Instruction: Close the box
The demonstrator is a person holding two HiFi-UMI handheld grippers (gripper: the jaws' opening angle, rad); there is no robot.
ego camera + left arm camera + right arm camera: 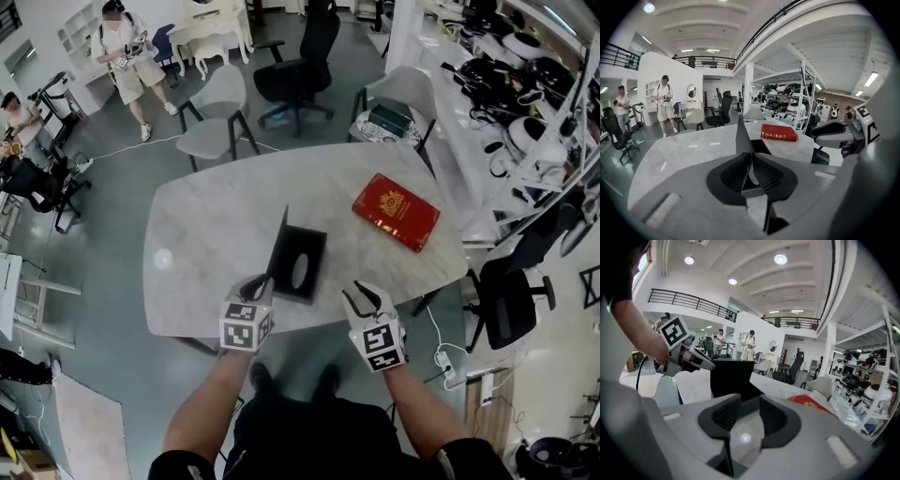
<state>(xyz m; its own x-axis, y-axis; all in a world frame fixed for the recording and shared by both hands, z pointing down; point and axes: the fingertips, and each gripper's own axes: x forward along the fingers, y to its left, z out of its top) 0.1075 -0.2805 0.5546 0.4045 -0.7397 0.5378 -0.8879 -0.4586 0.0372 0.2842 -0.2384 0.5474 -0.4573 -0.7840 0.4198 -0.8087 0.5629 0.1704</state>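
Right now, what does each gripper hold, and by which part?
The left gripper pinches the black box by the near edge of its upright lid; the right gripper holds nothing.

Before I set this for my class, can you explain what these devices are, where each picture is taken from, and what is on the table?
There is no robot. A person holds the left gripper and the right gripper, each with two fingers. The head view looks down from a camera on the person's head. The two gripper views come from cameras riding on the grippers, looking along their fingers. On the marble table sit an open black box, its lid upright, and a red book. The left gripper pinches the lid's edge. The right gripper is open and empty.
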